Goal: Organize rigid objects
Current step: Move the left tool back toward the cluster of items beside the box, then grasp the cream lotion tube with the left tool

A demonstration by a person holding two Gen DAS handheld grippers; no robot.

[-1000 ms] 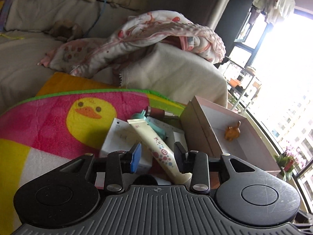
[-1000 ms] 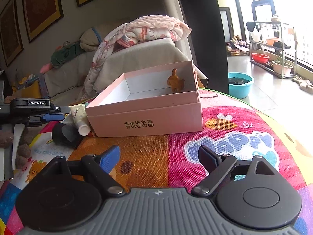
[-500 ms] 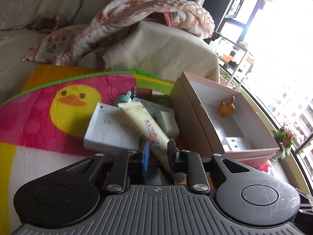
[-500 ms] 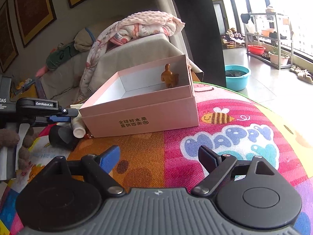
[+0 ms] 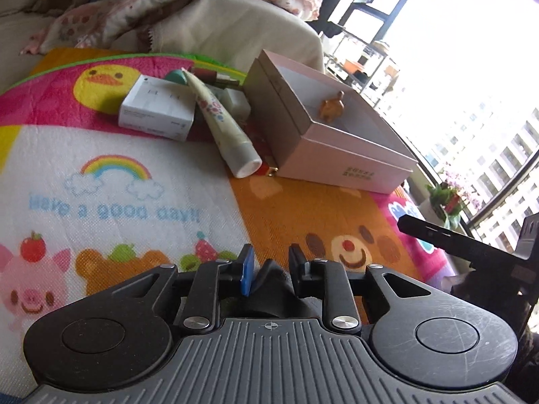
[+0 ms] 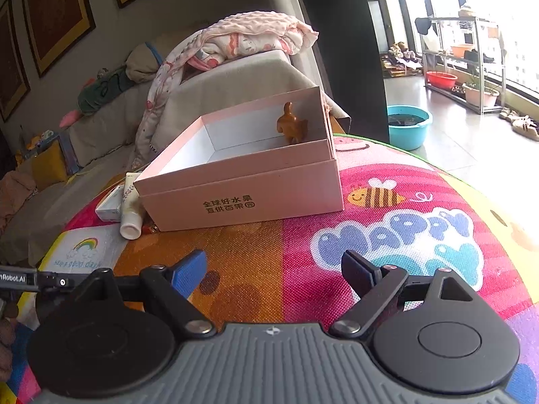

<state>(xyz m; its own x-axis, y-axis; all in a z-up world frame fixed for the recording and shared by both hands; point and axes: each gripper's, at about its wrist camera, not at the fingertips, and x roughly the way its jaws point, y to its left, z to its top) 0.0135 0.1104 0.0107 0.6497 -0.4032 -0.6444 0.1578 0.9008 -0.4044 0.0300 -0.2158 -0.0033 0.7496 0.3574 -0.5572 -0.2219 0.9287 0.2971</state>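
Note:
A pink box [image 5: 337, 155] [image 6: 242, 198] stands open on the cartoon mat with a brown figurine [image 5: 331, 107] [image 6: 291, 124] in its far corner. To its left lie a cream tube [image 5: 219, 118] [image 6: 131, 208], a white carton [image 5: 158, 107] [image 6: 109, 205], a teal item [image 5: 177, 75] and a maroon item [image 5: 205, 74]. My left gripper [image 5: 269, 259] [image 6: 33, 281] is well back from that pile, over the mat. It grips a small black object [image 5: 269, 289], mostly hidden, and its jaws are opening slightly. My right gripper [image 6: 273, 266] is open and empty in front of the box.
A sofa with a pink blanket [image 6: 235, 40] runs behind the mat. Off the mat's far right edge, a blue basin [image 6: 407, 124] stands on the floor before a shelf rack [image 6: 465, 50] at the window. One right finger [image 5: 438, 235] reaches into the left view.
My left gripper closed near the tube's cap end, then drew back from the pile. The dark object beside the tube is gone from that spot. The right gripper held still.

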